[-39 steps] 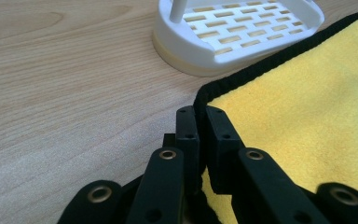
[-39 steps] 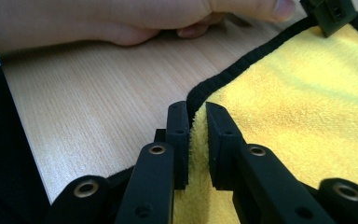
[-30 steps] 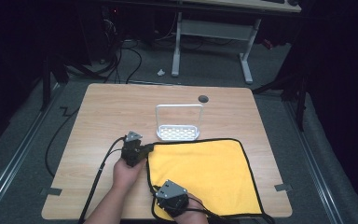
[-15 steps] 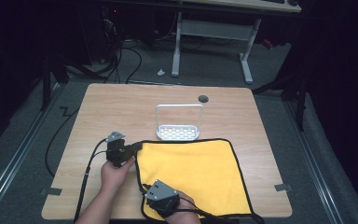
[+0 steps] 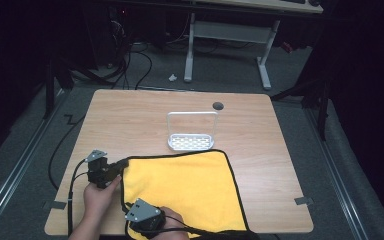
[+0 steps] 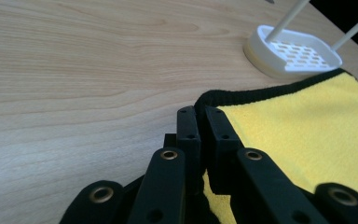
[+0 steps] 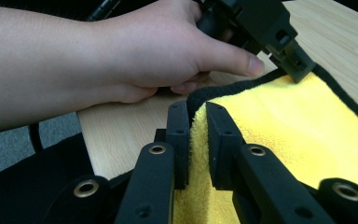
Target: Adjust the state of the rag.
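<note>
Gripping 1 yellow cloth [image 5: 180, 187] w/ 2 tools: left tool [image 6: 200, 122], right tool [image 7: 196, 122]

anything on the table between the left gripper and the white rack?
Mostly bare wood. In the left gripper view, the left gripper is shut on the yellow cloth at its corner; the cloth's black hem runs up beside the white rack.

Overhead light brightens the table [image 5: 130, 115]; surroundings are nearly black. Both gripper views are sharp, jaws slightly soft.
</note>
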Demonstrator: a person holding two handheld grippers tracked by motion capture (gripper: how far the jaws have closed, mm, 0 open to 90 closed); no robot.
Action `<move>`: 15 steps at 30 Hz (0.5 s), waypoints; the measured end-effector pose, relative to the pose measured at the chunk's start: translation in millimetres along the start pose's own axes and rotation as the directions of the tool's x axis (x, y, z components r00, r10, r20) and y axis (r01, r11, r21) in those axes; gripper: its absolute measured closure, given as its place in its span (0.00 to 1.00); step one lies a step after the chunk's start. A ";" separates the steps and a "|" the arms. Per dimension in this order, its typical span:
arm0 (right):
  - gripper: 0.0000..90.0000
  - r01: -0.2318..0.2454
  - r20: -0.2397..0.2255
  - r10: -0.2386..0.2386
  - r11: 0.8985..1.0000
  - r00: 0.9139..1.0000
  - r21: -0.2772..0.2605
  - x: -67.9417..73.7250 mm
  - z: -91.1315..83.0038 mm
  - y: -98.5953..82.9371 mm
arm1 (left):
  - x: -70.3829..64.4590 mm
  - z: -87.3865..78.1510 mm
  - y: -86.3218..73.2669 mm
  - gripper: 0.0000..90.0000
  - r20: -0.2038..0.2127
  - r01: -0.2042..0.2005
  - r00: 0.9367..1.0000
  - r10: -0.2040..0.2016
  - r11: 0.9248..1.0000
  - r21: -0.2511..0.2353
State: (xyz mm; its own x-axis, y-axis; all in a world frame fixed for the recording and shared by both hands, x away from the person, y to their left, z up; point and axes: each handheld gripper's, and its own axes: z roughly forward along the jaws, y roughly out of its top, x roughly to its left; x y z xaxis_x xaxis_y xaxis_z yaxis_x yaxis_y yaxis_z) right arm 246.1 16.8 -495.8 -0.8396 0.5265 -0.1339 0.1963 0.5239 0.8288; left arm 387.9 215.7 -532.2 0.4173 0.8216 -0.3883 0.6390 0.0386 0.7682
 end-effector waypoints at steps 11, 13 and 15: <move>0.90 -0.010 0.001 0.010 1.000 1.000 -0.022 -2.7 -3.0 3.0 | -5.1 -2.1 4.4 0.94 0.001 -0.009 1.000 0.009 1.000 -0.026; 0.90 -0.013 0.009 0.014 0.999 1.000 -0.030 -5.5 -9.3 5.3 | -8.3 -3.2 8.4 0.94 -0.005 -0.021 1.000 0.020 0.999 -0.026; 0.90 -0.004 0.013 0.005 0.999 1.000 -0.036 -7.0 -12.6 7.2 | -13.6 -7.3 14.8 0.94 -0.014 -0.026 1.000 0.025 0.999 -0.044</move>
State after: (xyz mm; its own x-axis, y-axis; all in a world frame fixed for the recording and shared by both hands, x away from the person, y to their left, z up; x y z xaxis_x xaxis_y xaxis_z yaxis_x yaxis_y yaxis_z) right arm 247.0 8.5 -482.0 -0.8321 0.5375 -0.1368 0.1815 0.4969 0.8486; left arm 386.9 209.2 -511.8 0.4238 0.8304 -0.3616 0.5990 0.0424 0.7996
